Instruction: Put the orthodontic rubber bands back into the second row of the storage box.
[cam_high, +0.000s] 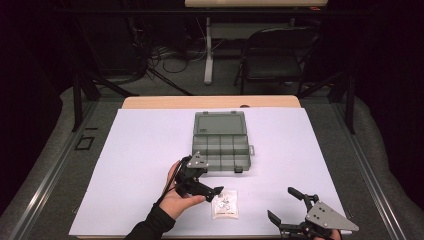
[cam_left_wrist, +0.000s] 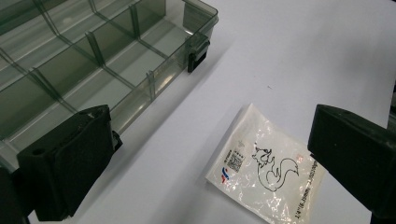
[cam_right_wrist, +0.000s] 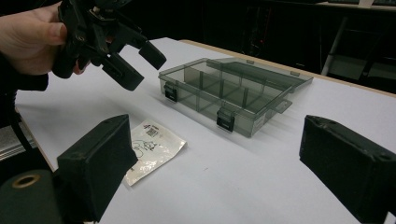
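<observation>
Left tool (cam_high: 216, 192) hovers jaws wide, nothing gripped, just left of the packet (cam_high: 225, 204), which lies flat on the bench (cam_high: 140, 150) in front of the open box (cam_high: 220, 141). Right tool (cam_high: 285, 206), also agape, sits farther off. Packet print: squirrel outline, QR code, text unreadable.

My workplace is a laboratory recording booth: I sit at a wooden table (cam_high: 150, 102) covered by a plain white sheet (cam_high: 145, 150), enclosed by dark walls and black frame struts (cam_high: 77, 100). Beyond the table lie bundled cables (cam_high: 165, 57) on the floor, a folding chair (cam_high: 275, 55) and a second desk's leg (cam_high: 208, 50).
</observation>
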